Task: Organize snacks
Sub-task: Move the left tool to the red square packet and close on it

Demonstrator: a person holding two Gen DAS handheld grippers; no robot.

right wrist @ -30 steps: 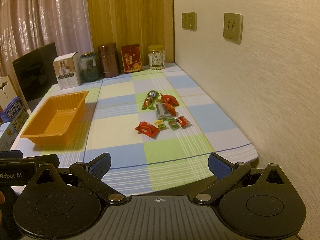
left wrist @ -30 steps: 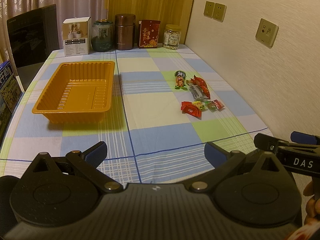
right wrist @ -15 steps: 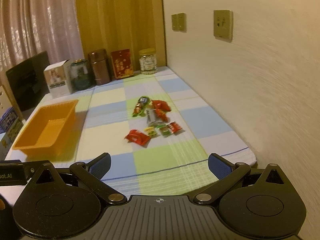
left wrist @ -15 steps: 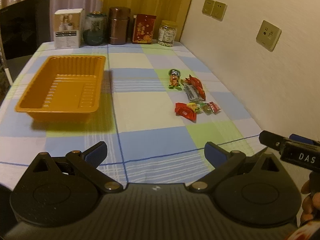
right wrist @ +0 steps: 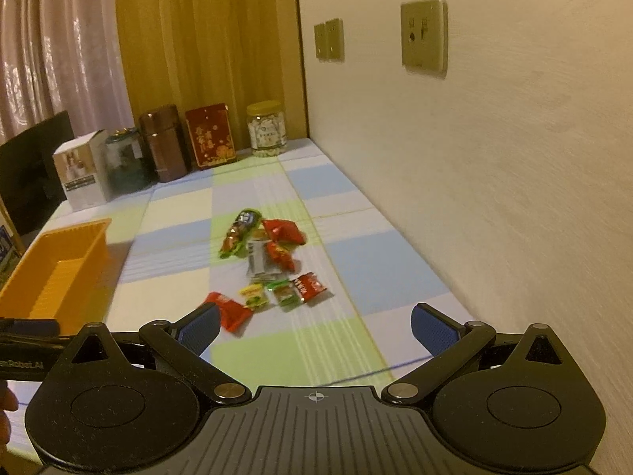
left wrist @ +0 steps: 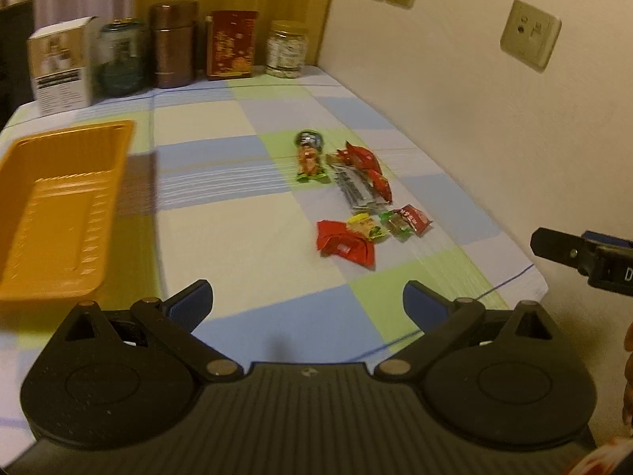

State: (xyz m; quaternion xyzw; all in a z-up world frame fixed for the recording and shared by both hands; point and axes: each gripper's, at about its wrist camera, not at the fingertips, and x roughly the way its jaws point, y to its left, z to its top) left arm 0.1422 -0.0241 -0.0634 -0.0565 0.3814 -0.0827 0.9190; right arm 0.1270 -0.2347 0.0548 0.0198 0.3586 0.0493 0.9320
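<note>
Several small snack packets lie loose on the checked tablecloth near the wall: a red packet (left wrist: pixel 345 244) (right wrist: pixel 231 310) nearest me, small yellow (left wrist: pixel 366 227) and green (right wrist: pixel 285 295) ones beside it, and a long green-ended packet (left wrist: pixel 310 156) (right wrist: pixel 239 232) farther back. An empty orange tray (left wrist: pixel 55 206) (right wrist: pixel 55 273) stands at the left. My left gripper (left wrist: pixel 306 304) is open above the table's near edge, short of the snacks. My right gripper (right wrist: pixel 314 326) is open too, its left pad close over the red packet in the picture. Neither holds anything.
Along the back edge stand a white box (left wrist: pixel 63 67), a dark glass jar (left wrist: pixel 120 57), a brown canister (left wrist: pixel 174 43), a red box (left wrist: pixel 231 43) and a clear jar (left wrist: pixel 287 49). The wall (right wrist: pixel 474 158) runs close along the right. A dark chair back (right wrist: pixel 35 174) is at the far left.
Both grippers have moved forward and turned toward the snack pile, which now looks larger and more central. The tray has slid toward the left edge of both views. Both jaws stay open.
</note>
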